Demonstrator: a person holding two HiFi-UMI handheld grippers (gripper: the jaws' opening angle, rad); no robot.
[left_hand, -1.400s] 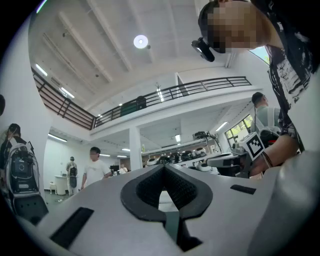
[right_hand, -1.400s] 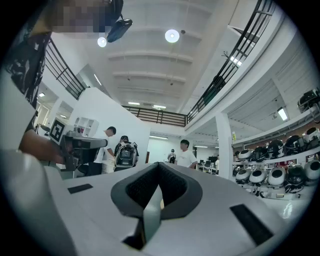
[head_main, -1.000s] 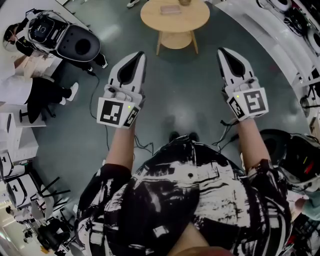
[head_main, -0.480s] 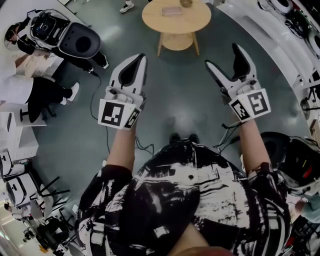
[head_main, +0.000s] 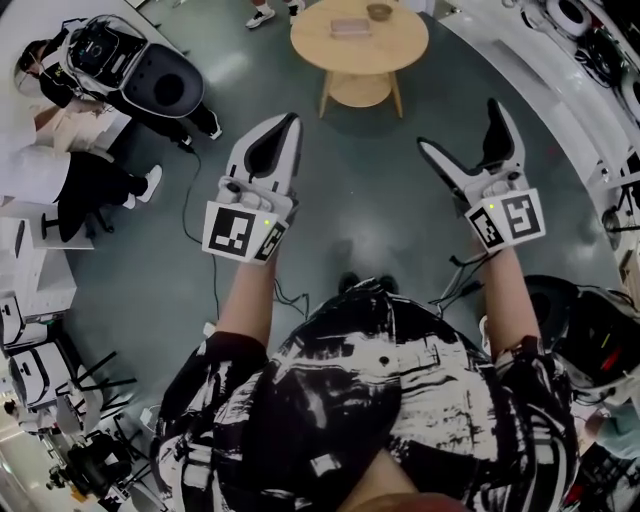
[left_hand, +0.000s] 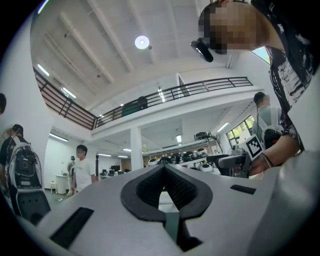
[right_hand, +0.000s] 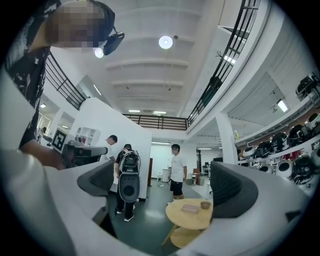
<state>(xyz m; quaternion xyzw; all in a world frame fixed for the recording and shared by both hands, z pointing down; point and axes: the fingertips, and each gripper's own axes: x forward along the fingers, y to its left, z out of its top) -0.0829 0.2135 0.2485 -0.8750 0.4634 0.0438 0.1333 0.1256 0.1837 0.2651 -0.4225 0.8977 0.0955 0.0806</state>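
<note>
So far nothing was held: the left gripper (head_main: 286, 128) had its jaws pressed together on nothing, and the right gripper (head_main: 461, 126) had them spread wide and empty. Ahead of both, well apart, stood the round table (head_main: 322, 45), with its flat block (head_main: 352, 28) and small bowl (head_main: 379, 12) untouched.

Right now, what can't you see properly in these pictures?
- Small flat thing and little bowl on the round pale wooden table: too small in the head view to identify.
- The person's dark shoes: mostly hidden by their own body in the head view.
- Rounded black-and-white object: cut off by the head view's right edge.
</note>
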